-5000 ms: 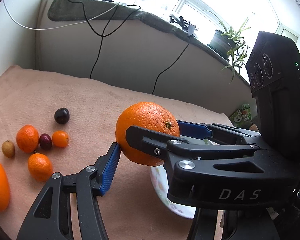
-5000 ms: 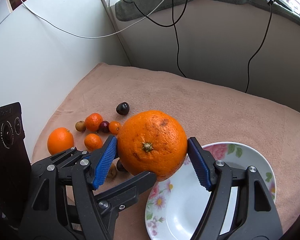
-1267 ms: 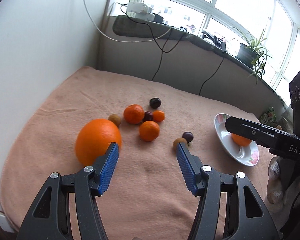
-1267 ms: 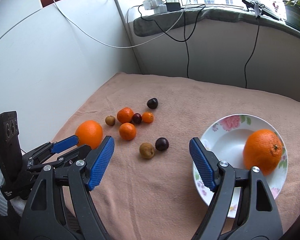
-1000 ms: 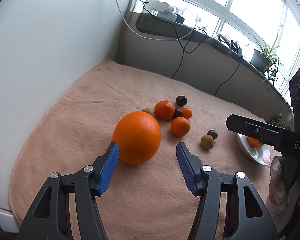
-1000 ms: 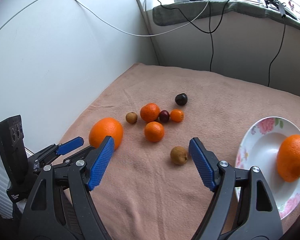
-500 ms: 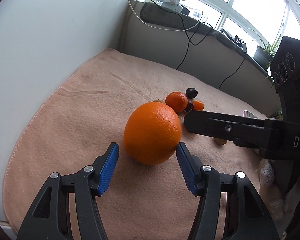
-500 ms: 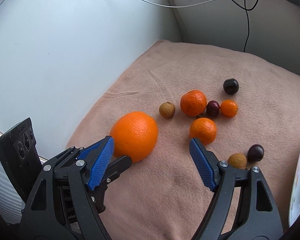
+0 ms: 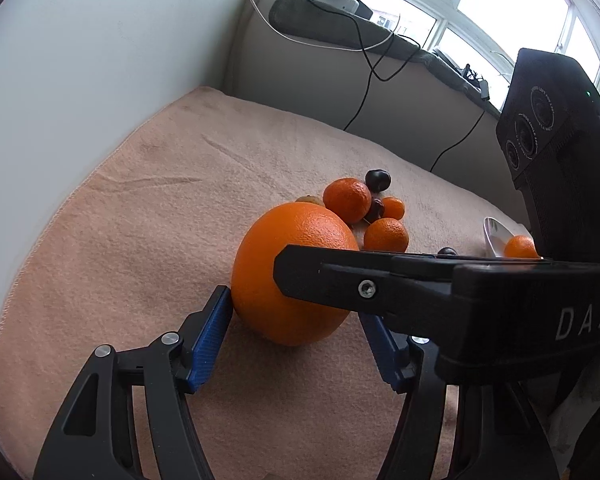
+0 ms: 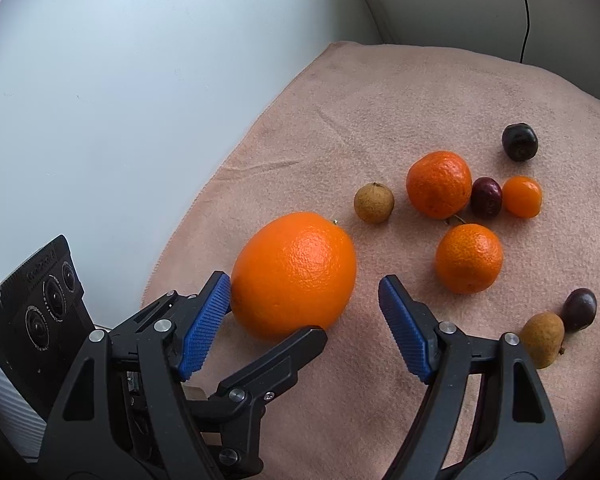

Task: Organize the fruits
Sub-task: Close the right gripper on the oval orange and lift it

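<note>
Both tongs, left and right, now straddle my large orange, spread, unclamped; crowding risks collision.

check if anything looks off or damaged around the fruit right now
Nothing is spilled or damaged. One oddity: both grippers crowd the same big orange. The left gripper and right gripper each straddle it with jaws open, and the right's finger crosses the left's view.

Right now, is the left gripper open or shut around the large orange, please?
Open: the left gripper straddles the large orange, with a gap visible at its right pad.
</note>
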